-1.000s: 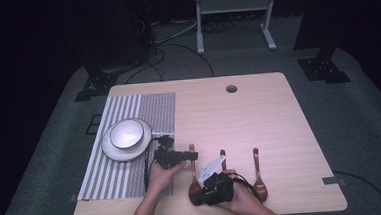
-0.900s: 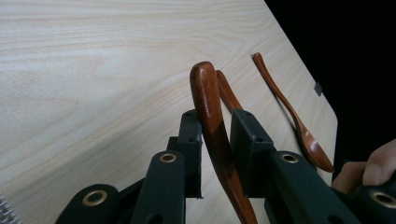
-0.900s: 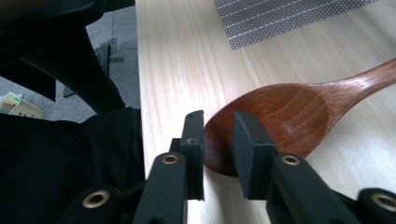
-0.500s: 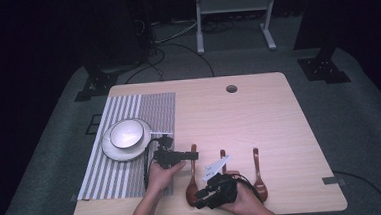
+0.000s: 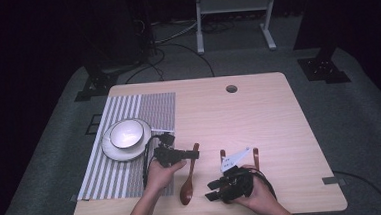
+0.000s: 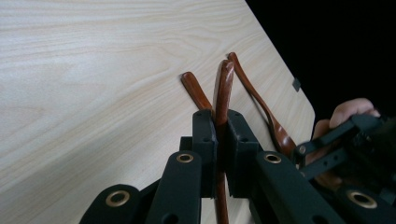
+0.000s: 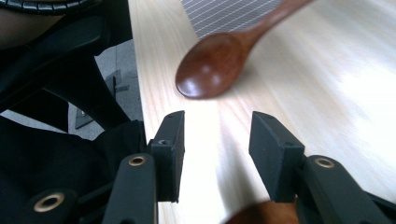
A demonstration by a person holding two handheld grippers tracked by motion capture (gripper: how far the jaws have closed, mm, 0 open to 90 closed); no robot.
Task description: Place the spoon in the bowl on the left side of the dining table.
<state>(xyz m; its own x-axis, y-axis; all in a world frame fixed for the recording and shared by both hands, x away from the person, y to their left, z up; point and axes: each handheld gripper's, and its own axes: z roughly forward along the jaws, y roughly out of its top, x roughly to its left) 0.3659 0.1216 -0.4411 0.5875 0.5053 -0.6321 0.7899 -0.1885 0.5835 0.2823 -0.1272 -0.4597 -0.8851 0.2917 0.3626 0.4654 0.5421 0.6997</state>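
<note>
Three brown wooden spoons lie near the table's front edge. My left gripper (image 5: 186, 155) (image 6: 218, 122) is shut on the handle of the leftmost spoon (image 5: 187, 185) (image 6: 223, 86), whose bowl (image 7: 210, 70) points at the front edge. The second spoon (image 5: 222, 154) (image 6: 196, 91) and third spoon (image 5: 255, 154) (image 6: 261, 105) lie to its right, their bowls hidden under the right hand. My right gripper (image 5: 211, 192) (image 7: 217, 123) is open just right of the held spoon's bowl, with bare table between its jaws.
A white bowl (image 5: 126, 133) on a white plate (image 5: 112, 151) stands on a striped placemat (image 5: 143, 108) at the table's left. A round hole (image 5: 231, 89) is near the table's far edge. The table's front edge (image 7: 140, 84) runs close to my right gripper.
The bowl of the held spoon has swung a little to the left, away from my right gripper. Both hands have hardly moved.
</note>
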